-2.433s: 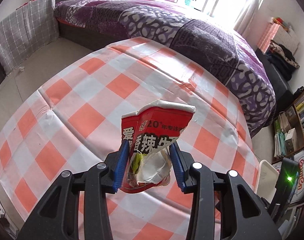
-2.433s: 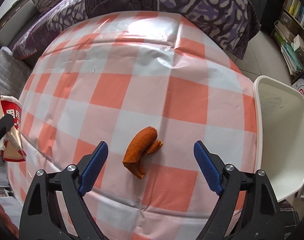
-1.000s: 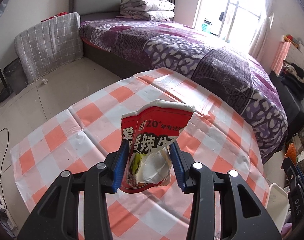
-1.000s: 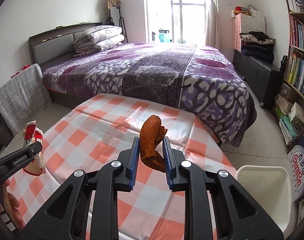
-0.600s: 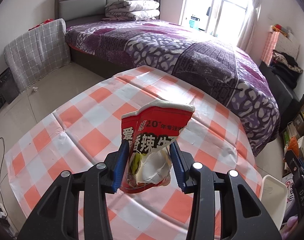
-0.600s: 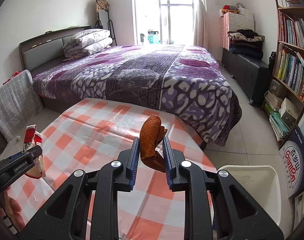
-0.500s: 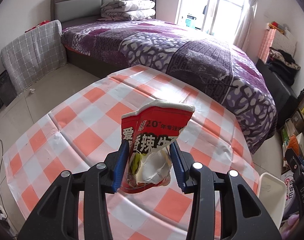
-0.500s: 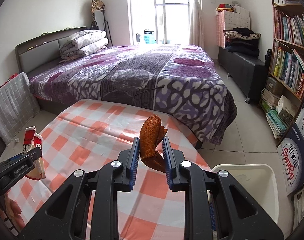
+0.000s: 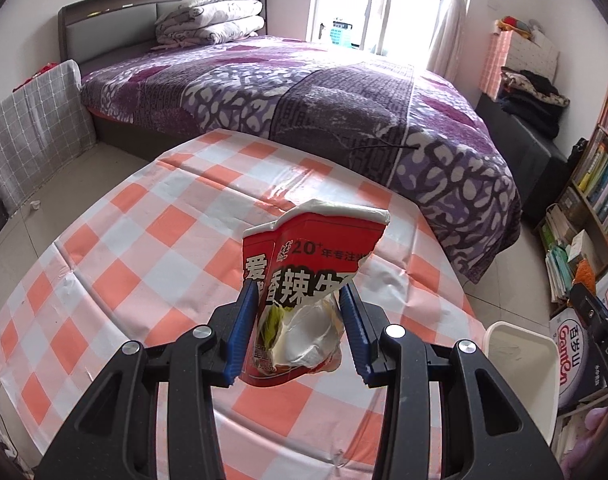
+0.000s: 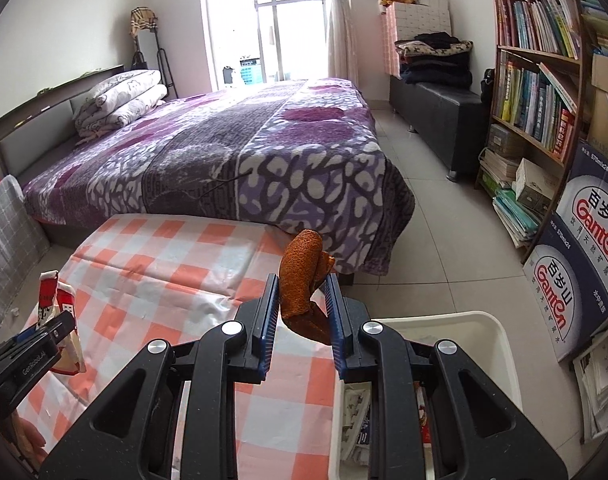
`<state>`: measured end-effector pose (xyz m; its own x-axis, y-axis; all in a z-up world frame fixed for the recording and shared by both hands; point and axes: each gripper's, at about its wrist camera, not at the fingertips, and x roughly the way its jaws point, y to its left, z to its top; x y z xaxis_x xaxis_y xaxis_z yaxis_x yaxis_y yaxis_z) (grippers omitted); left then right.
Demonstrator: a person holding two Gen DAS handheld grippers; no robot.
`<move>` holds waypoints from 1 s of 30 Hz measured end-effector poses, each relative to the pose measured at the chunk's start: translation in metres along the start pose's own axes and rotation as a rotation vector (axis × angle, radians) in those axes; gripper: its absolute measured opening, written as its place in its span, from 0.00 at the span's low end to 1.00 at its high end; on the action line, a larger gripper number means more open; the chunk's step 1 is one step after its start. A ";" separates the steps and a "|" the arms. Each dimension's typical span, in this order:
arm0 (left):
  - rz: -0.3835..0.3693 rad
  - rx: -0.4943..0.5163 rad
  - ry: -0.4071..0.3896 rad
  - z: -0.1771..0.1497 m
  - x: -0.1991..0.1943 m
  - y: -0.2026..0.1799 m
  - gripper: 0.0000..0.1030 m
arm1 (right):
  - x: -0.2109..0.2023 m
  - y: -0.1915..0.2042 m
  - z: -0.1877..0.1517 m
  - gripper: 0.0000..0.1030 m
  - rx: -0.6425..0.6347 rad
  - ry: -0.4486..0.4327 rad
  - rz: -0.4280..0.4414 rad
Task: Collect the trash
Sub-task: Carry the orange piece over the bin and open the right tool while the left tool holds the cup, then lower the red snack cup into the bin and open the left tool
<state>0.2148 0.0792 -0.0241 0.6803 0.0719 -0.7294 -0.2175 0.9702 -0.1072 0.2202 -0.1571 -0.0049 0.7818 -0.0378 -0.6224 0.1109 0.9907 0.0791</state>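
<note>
Trash sits in both grippers at this moment. The left gripper (image 9: 299,320) has its blue pads pressed against either side of a torn red snack bag (image 9: 308,292) with white Chinese lettering, held upright above the checked tablecloth (image 9: 143,248) — orange and white squares, creased in places. The right gripper (image 10: 301,312) is clamped on a curled piece of orange peel (image 10: 301,284), which sticks up between the two pads. It is held over the table's right edge, just beside the white bin (image 10: 500,344) that stands on the floor against the table; paper scraps show inside the bin under the gripper's frame. From the right wrist view the left gripper and its bag appear low on the left, over the cloth. Beyond the table lies a bed with a purple patterned cover (image 10: 263,152), and a bookshelf (image 10: 544,60) lines the right wall.
</note>
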 end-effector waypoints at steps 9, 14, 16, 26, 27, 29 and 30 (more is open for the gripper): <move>-0.062 0.063 0.003 -0.004 -0.005 -0.045 0.41 | 0.009 -0.057 0.000 0.24 0.123 0.078 -0.092; -0.104 0.096 0.010 -0.008 -0.009 -0.070 0.41 | 0.005 -0.086 0.000 0.38 0.188 0.077 -0.131; -0.121 0.111 0.013 -0.010 -0.010 -0.081 0.41 | 0.002 -0.098 0.000 0.50 0.213 0.065 -0.144; -0.179 0.204 0.028 -0.025 -0.015 -0.130 0.41 | -0.014 -0.150 -0.001 0.65 0.291 0.047 -0.205; -0.189 0.215 0.033 -0.027 -0.015 -0.135 0.41 | -0.016 -0.154 -0.001 0.67 0.297 0.042 -0.212; -0.211 0.238 0.043 -0.032 -0.015 -0.145 0.41 | -0.022 -0.163 -0.001 0.70 0.311 0.028 -0.228; -0.219 0.251 0.047 -0.035 -0.016 -0.151 0.41 | -0.024 -0.167 -0.001 0.72 0.316 0.022 -0.233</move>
<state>0.2127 -0.0768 -0.0199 0.6577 -0.1501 -0.7382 0.1140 0.9885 -0.0994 0.1827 -0.3215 -0.0041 0.7007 -0.2507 -0.6679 0.4700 0.8666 0.1678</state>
